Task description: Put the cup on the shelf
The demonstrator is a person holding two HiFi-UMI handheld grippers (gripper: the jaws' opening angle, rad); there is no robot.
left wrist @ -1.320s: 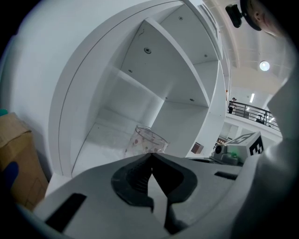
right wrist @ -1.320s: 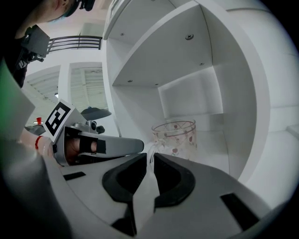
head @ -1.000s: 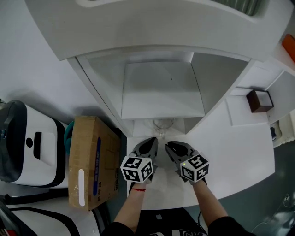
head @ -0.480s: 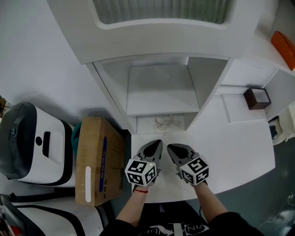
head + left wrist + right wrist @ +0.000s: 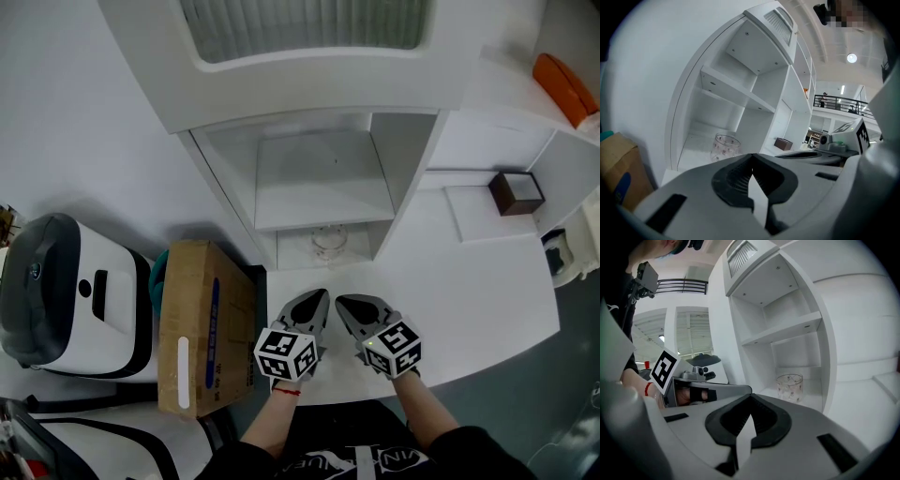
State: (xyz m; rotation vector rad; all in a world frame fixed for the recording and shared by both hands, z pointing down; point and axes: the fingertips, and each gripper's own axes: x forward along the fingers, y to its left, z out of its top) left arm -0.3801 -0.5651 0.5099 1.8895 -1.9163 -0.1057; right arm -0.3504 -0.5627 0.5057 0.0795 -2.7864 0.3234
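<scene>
A clear glass cup (image 5: 330, 241) with small dots stands upright in the bottom compartment of the white shelf unit (image 5: 323, 202). It also shows as the cup (image 5: 725, 146) in the left gripper view and the cup (image 5: 789, 386) in the right gripper view. My left gripper (image 5: 315, 300) and right gripper (image 5: 344, 304) rest side by side on the white counter (image 5: 469, 281), a short way in front of the compartment. Both are shut with nothing between their jaws. Neither touches the cup.
A cardboard box (image 5: 202, 323) lies left of the grippers, beside a black and white machine (image 5: 66, 291). A small brown box (image 5: 515, 192) sits on the counter at the right, and an orange thing (image 5: 561, 75) lies higher up. The counter's curved front edge runs just behind the grippers.
The head view has shifted, so more of the shelf unit's top shows. Both grippers stay shut and side by side, now slightly farther from the cup.
</scene>
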